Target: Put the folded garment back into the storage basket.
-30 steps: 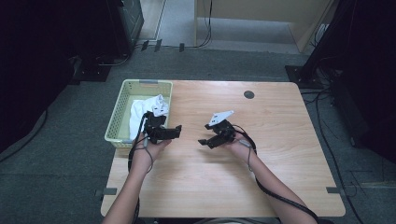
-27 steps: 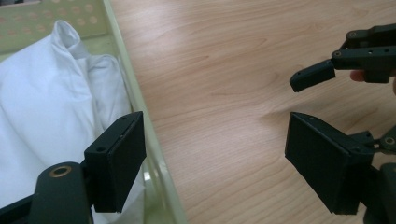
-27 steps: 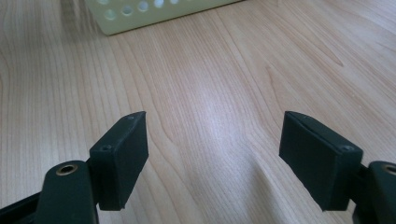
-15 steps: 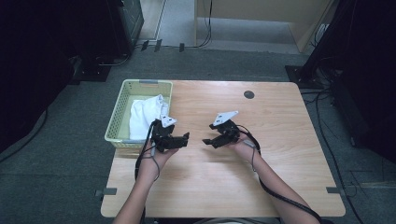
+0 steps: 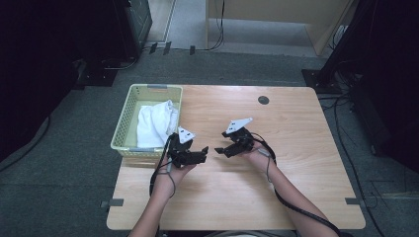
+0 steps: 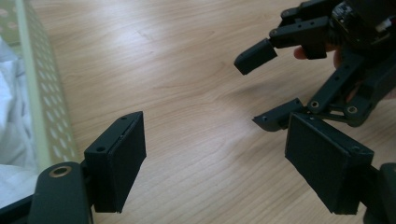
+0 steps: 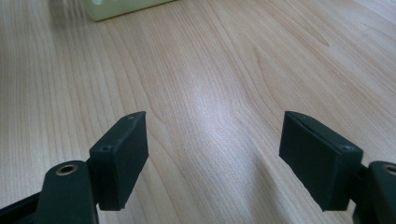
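High view: a pale green basket point(image 5: 129, 114) sits at the left edge of the table point(image 5: 296, 197), and a white cloth point(image 5: 154, 123) lies crumpled inside it, filling most of the floor and rising toward the wall that faces the table's middle. The left gripper point(image 5: 203, 152) hangs just beside the basket's near corner, on the side toward the middle of the table, jaws apart and holding nothing. The right gripper point(image 5: 218, 150) faces it from farther out from the basket, also spread and empty; the two tips are near each other but not touching.

Left gripper view: the two black jaws stand wide apart over bare wood. The basket's perforated wall point(image 6: 37, 93) runs along the left edge with the cloth point(image 6: 11, 121) behind it. The right gripper point(image 6: 261, 84) shows at upper right, open, with one jaw well above the other.

Right gripper view: the jaws are released, with only wood grain between them; a corner of the basket point(image 7: 116, 7) shows at the top edge, well apart from them.

The cloth looks light, soft and limp, neither fragile nor slippery, so it will likely sag and trail when lifted. The best hold is probably a pinch on a raised fold or a free edge near the top of the heap, well clear of the basket's wall, with the second gripper taking another edge to spread it.
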Action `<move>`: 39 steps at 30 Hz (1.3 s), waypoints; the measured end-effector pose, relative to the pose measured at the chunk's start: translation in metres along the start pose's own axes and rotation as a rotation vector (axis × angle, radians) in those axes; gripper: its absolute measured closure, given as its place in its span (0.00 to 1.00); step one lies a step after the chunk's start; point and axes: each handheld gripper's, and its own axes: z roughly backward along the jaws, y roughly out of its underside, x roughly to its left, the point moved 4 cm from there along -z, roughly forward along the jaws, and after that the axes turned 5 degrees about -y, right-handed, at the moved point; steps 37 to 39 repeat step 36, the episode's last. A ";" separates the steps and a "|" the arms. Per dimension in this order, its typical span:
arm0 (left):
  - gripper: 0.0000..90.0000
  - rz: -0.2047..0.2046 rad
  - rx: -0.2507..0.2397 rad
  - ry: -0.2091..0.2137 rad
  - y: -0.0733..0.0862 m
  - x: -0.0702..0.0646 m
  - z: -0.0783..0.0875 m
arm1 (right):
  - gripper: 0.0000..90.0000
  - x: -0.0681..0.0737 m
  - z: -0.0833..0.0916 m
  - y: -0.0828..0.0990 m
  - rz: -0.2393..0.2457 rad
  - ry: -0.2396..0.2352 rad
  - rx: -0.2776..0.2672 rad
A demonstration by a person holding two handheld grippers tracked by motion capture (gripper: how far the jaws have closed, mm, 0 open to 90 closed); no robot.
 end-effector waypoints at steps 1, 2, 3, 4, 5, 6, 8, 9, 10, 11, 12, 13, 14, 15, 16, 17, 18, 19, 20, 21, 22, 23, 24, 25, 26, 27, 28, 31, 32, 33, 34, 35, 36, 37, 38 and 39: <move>0.23 -0.002 0.000 0.003 0.001 -0.002 -0.001 | 0.27 0.000 0.000 0.000 0.003 0.000 -0.001; 0.23 -0.006 0.002 0.005 0.003 -0.003 -0.001 | 0.27 0.000 0.000 0.001 0.000 0.001 -0.001; 0.23 -0.008 0.002 0.006 0.004 -0.005 -0.002 | 0.27 0.000 0.000 0.001 -0.002 0.001 -0.001; 0.23 -0.014 0.001 0.003 0.005 -0.006 -0.003 | 0.26 -0.001 0.000 0.002 -0.005 0.003 0.000; 0.23 -0.018 0.001 -0.002 0.007 -0.007 -0.004 | 0.26 -0.001 0.000 0.002 -0.004 0.003 -0.004; 0.23 -0.024 0.002 -0.002 0.008 -0.008 -0.004 | 0.26 -0.001 0.000 0.003 0.000 0.003 -0.003; 0.23 -0.027 0.000 0.006 0.011 -0.011 -0.006 | 0.25 -0.002 0.000 0.005 -0.005 0.004 0.000; 0.23 -0.028 0.000 0.007 0.013 -0.012 -0.007 | 0.25 -0.002 0.000 0.005 -0.002 0.005 -0.001; 0.23 -0.031 0.002 0.007 0.014 -0.012 -0.007 | 0.25 -0.002 0.000 0.006 0.003 0.005 0.000; 0.23 -0.033 -0.002 0.008 0.015 -0.014 -0.008 | 0.25 -0.002 0.000 0.007 -0.002 0.005 0.002; 0.23 -0.037 -0.002 0.006 0.016 -0.014 -0.008 | 0.25 -0.002 0.000 0.007 -0.003 0.006 0.002; 0.23 -0.037 -0.003 0.006 0.018 -0.015 -0.009 | 0.25 -0.003 0.000 0.008 -0.003 0.008 0.001; 0.23 -0.043 -0.003 0.006 0.019 -0.016 -0.010 | 0.25 -0.003 0.000 0.009 -0.003 0.009 0.000; 0.23 -0.045 -0.007 0.009 0.021 -0.016 -0.010 | 0.25 -0.003 0.000 0.009 -0.001 0.008 -0.003; 0.23 -0.047 -0.008 0.014 0.022 -0.017 -0.011 | 0.25 -0.003 0.001 0.010 -0.002 0.010 -0.004; 0.23 -0.053 -0.007 0.016 0.023 -0.017 -0.012 | 0.25 -0.003 0.001 0.010 -0.004 0.011 -0.005; 0.23 -0.057 -0.005 0.014 0.025 -0.018 -0.013 | 0.25 -0.004 0.002 0.011 -0.001 0.011 -0.004; 0.23 -0.057 -0.005 0.010 0.026 -0.018 -0.014 | 0.25 -0.004 0.002 0.012 -0.003 0.013 -0.005; 0.23 -0.062 -0.004 0.010 0.027 -0.018 -0.015 | 0.25 -0.004 0.003 0.014 0.000 0.012 -0.006; 0.23 -0.063 -0.006 0.010 0.028 -0.019 -0.017 | 0.24 -0.004 0.003 0.015 -0.004 0.013 -0.005; 0.23 -0.061 -0.006 0.012 0.030 -0.019 -0.018 | 0.24 -0.005 0.003 0.017 -0.006 0.016 -0.005; 0.23 -0.058 -0.007 0.014 0.031 -0.019 -0.019 | 0.23 -0.005 0.004 0.019 0.001 0.018 -0.005; 0.23 -0.060 -0.006 0.017 0.032 -0.019 -0.020 | 0.23 -0.006 0.004 0.020 0.002 0.023 -0.006; 0.23 -0.059 -0.006 0.019 0.033 -0.020 -0.021 | 0.23 -0.006 0.005 0.021 -0.001 0.025 -0.007; 0.23 -0.060 -0.007 0.017 0.034 -0.020 -0.022 | 0.23 -0.006 0.005 0.022 -0.004 0.026 -0.011; 0.23 -0.060 -0.006 0.019 0.035 -0.020 -0.023 | 0.23 -0.007 0.006 0.023 -0.005 0.027 -0.010; 0.23 -0.057 -0.008 0.019 0.036 -0.019 -0.024 | 0.23 -0.007 0.006 0.024 -0.005 0.028 -0.009; 0.23 -0.056 -0.005 0.018 0.039 -0.019 -0.026 | 0.23 -0.008 0.007 0.026 -0.004 0.030 -0.008; 0.23 -0.059 -0.003 0.018 0.039 -0.020 -0.026 | 0.23 -0.008 0.007 0.026 -0.003 0.031 -0.008; 0.23 -0.064 0.002 0.019 0.040 -0.019 -0.027 | 0.23 -0.008 0.007 0.026 -0.003 0.032 -0.008; 0.23 -0.063 0.001 0.020 0.040 -0.020 -0.027 | 0.23 -0.008 0.007 0.026 -0.005 0.031 -0.008; 0.23 -0.067 0.002 0.019 0.041 -0.020 -0.027 | 0.23 -0.008 0.007 0.026 -0.007 0.031 -0.009; 0.23 -0.068 0.003 0.019 0.041 -0.019 -0.027 | 0.23 -0.008 0.007 0.025 -0.007 0.031 -0.008; 0.23 -0.068 0.003 0.019 0.041 -0.019 -0.027 | 0.23 -0.008 0.007 0.025 -0.007 0.031 -0.008; 0.23 -0.068 0.003 0.019 0.041 -0.019 -0.027 | 0.23 -0.008 0.007 0.025 -0.007 0.031 -0.008; 0.23 -0.068 0.003 0.019 0.041 -0.019 -0.027 | 0.23 -0.008 0.007 0.025 -0.007 0.031 -0.008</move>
